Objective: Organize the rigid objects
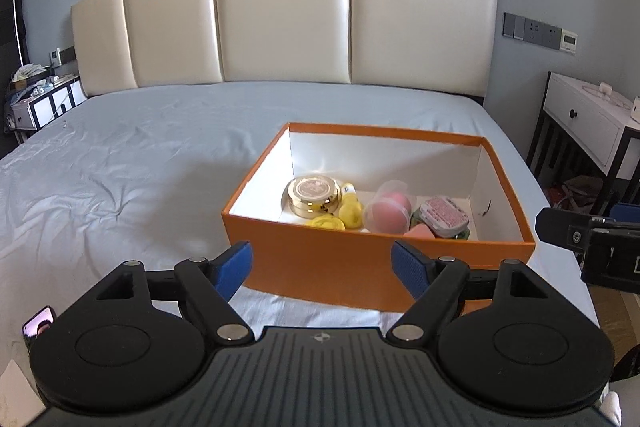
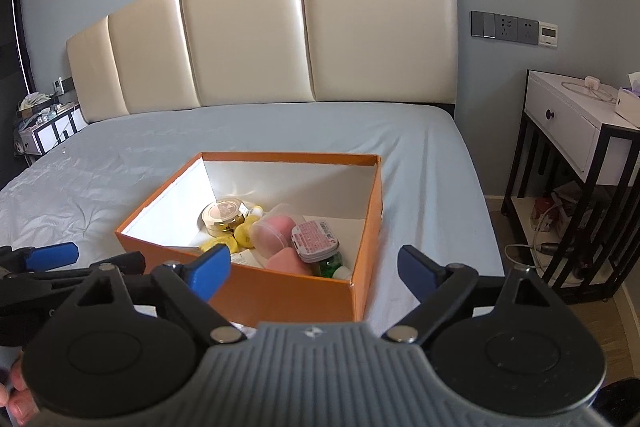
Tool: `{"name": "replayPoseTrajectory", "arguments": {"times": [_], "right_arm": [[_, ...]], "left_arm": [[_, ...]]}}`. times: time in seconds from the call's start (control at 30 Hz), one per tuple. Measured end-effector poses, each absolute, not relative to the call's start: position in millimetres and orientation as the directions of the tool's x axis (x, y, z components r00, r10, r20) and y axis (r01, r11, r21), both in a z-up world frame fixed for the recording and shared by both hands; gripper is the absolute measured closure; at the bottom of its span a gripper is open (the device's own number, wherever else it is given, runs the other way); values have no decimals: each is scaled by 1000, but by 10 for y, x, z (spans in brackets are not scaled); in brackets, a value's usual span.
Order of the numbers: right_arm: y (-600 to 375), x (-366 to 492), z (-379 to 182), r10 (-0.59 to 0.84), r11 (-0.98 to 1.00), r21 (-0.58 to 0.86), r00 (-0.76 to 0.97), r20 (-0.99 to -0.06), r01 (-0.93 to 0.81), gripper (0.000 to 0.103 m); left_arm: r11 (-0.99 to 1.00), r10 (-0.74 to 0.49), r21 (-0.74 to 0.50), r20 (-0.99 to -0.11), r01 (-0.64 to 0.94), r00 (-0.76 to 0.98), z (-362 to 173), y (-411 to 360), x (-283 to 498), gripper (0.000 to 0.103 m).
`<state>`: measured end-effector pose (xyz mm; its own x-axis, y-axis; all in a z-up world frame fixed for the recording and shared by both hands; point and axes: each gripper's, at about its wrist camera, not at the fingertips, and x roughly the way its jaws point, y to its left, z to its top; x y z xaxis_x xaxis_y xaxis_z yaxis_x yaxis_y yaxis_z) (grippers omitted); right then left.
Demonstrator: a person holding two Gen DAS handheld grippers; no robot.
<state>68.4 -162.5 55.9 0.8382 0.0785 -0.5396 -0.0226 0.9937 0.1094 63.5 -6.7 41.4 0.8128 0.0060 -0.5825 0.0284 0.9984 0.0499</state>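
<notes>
Orange cardboard box [image 1: 376, 267] of small items sat mid-frame on the pale blue bedsheet [image 1: 120, 167].
Left gripper [image 1: 322, 267] and right gripper [image 2: 314, 269] hovered at the lower edge, jaws spread, gripping nothing.

No text is legible; the pink label on the small tin [image 2: 315, 235], lower centre, is too blurred.
</notes>
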Motion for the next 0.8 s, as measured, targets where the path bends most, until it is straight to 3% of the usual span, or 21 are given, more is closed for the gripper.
{"name": "replayPoseTrajectory", "arguments": {"times": [0.3,0.8], "right_arm": [[-1668,475,480,85,993,113,831,-549,-27,13],[-1726,282,564,86,993,116,846,-526,-29,13]], "left_arm": [[998,14,61,-621,30,784,344,-149,481,10],[995,6,83,-610,57,792,392,-275,338,10]]}}
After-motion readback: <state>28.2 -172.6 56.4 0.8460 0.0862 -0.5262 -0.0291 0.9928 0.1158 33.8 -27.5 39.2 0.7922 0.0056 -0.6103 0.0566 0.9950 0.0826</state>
